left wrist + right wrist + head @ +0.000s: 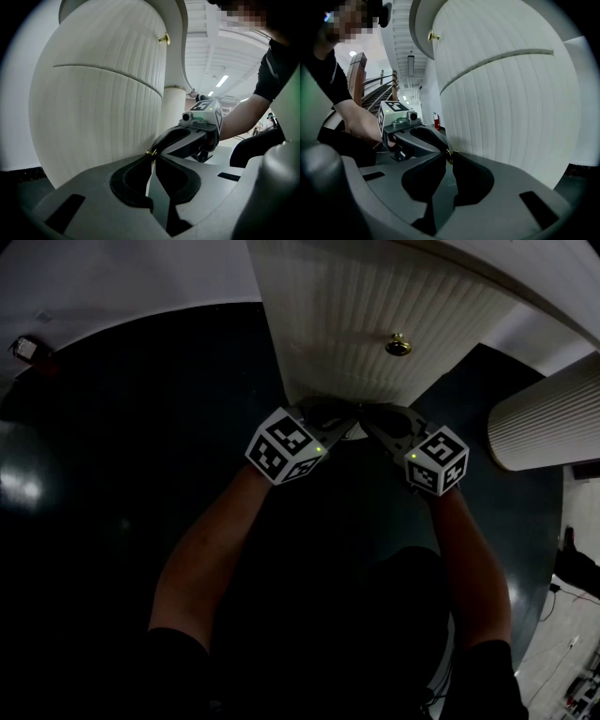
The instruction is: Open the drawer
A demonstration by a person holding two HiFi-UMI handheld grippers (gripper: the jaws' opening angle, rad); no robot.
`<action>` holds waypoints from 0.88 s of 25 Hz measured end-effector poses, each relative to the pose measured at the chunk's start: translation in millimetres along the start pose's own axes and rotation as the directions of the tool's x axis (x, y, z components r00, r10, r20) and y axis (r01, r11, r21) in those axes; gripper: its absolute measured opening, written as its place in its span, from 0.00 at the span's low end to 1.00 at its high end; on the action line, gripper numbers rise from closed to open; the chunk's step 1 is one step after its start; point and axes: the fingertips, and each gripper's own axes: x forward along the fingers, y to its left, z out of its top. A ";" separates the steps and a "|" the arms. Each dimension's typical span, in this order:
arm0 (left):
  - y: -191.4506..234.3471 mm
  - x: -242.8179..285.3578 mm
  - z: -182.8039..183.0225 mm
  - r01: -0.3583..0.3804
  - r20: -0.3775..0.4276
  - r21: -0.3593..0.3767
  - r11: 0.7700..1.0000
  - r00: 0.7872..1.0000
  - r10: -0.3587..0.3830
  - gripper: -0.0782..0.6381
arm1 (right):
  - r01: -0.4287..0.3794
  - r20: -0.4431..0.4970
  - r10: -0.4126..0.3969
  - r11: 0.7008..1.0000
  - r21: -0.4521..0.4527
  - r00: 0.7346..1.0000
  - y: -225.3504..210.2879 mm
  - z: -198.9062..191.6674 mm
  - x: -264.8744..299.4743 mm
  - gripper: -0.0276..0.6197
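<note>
Together, left hand-held gripper (151,154) and right hand-held gripper (449,155) clamped one brass knob (150,151).
Jaws nearly closed, tips meeting on the lower ribbed white drawer (103,126), just beneath the seam.

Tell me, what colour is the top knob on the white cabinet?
Gold; the knob shows best in the head view.
</note>
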 end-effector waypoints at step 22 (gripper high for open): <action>-51.3 -10.4 -13.7 0.045 -0.047 0.086 0.995 0.998 -0.041 0.16 | 0.169 0.149 -0.167 0.986 0.001 0.975 32.1 122.3 -101.8 0.07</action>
